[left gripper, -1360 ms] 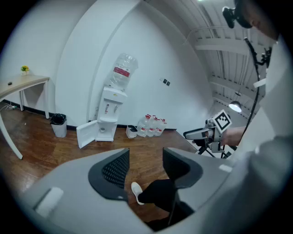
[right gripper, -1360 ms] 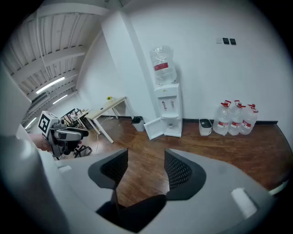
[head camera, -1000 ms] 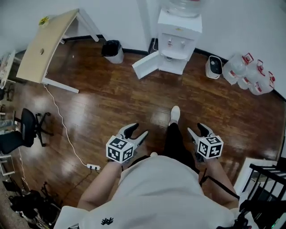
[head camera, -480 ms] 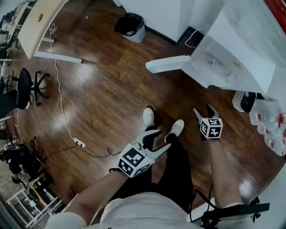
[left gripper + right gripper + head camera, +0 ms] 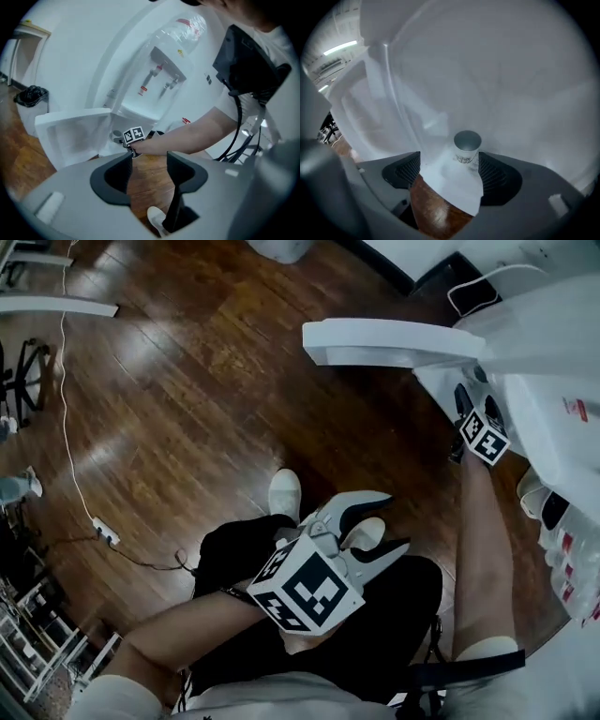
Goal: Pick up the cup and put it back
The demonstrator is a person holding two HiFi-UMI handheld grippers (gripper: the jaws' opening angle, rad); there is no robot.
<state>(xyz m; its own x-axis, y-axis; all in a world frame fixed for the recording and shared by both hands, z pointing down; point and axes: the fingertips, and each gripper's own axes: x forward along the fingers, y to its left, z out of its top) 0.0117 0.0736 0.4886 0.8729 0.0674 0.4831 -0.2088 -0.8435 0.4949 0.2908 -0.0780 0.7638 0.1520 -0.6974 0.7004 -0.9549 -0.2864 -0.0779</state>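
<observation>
A small white cup (image 5: 467,146) with a dark print stands upright on the white floor of the water dispenser's open lower cabinet (image 5: 454,185). It is just beyond the tips of my right gripper (image 5: 449,164), nearer the right jaw. The jaws are opening and the pads do not touch the cup. In the head view my right gripper (image 5: 476,401) reaches in behind the open cabinet door (image 5: 384,341). My left gripper (image 5: 389,521) hangs open and empty over the person's legs.
The water dispenser (image 5: 159,89) with a bottle on top stands against the white wall. Spare water bottles (image 5: 572,568) lie at the right. A power strip (image 5: 105,532) and its cable lie on the wooden floor. A black bin (image 5: 30,96) is far left.
The view has closed in on the dispenser. My right gripper has gone forward into the open cabinet. My left gripper has come back close over the person's legs.
</observation>
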